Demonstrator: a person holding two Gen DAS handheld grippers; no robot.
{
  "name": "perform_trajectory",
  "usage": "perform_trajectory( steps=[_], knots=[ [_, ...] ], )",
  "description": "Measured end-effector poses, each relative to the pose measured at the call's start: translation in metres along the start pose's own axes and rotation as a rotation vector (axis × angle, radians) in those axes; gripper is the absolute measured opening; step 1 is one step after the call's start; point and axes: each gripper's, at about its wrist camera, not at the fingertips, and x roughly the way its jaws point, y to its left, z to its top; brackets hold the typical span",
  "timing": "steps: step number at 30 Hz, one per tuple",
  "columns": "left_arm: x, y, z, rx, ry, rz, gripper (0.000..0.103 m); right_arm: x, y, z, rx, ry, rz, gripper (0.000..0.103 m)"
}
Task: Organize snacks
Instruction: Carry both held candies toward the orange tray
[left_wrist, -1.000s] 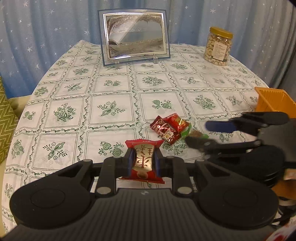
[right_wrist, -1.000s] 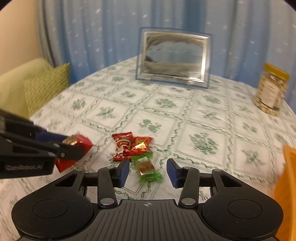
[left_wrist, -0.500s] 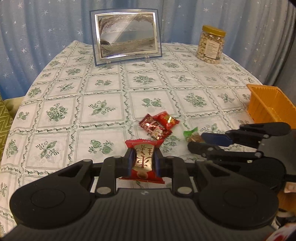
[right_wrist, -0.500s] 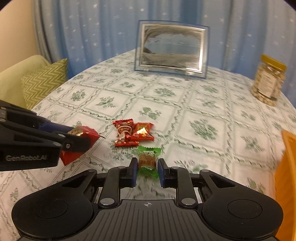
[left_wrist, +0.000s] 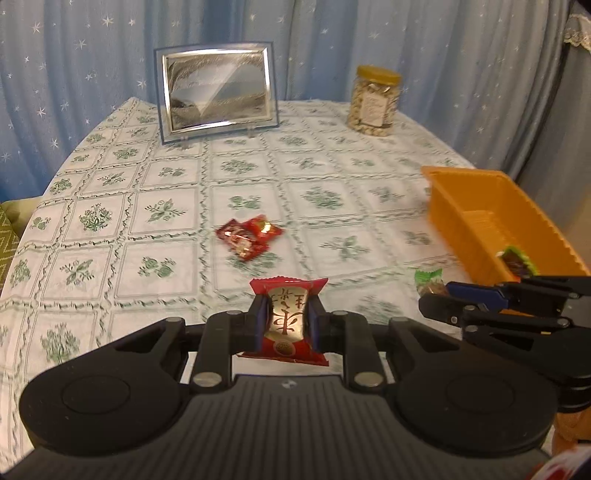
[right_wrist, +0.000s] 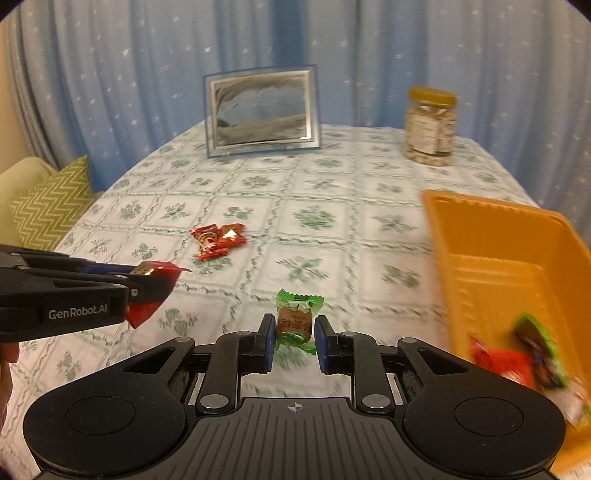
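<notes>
The left gripper (left_wrist: 286, 317) pinches a red snack packet (left_wrist: 287, 321) between its jaws, holding it above the patterned tablecloth (left_wrist: 110, 206). The right gripper (right_wrist: 294, 338) has its jaws closed on a green-wrapped candy (right_wrist: 297, 319), also lifted off the cloth (the same candy peeks past that gripper's tips in the left camera's view). Two more red packets (left_wrist: 249, 236) lie together, overlapping, near the middle of the table. An orange tray (right_wrist: 491, 236) sits at the right edge, just beside the right gripper, with at least one red wrapper (right_wrist: 504, 363) and one green-edged wrapper (right_wrist: 541, 349) blurred inside it. At the far side of the table stand a framed picture (left_wrist: 218, 92), upright on small feet, and a jar (left_wrist: 375, 101) with a yellow lid, well apart from each other. Blue star-printed curtains (right_wrist: 147, 74) hang behind.
</notes>
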Motion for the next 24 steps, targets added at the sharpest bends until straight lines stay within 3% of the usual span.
perform_trajectory(
  steps=[13, 24],
  knots=[
    [-0.08, -0.056, -0.022, 0.027, -0.056, -0.026, 0.021, -0.093, -0.013, -0.028, 0.086, -0.035, -0.051, 0.023],
    [-0.109, -0.08, -0.038, 0.043, -0.053, -0.037, 0.021, -0.134, -0.019, -0.042, 0.104, -0.052, -0.064, 0.023]
  ],
)
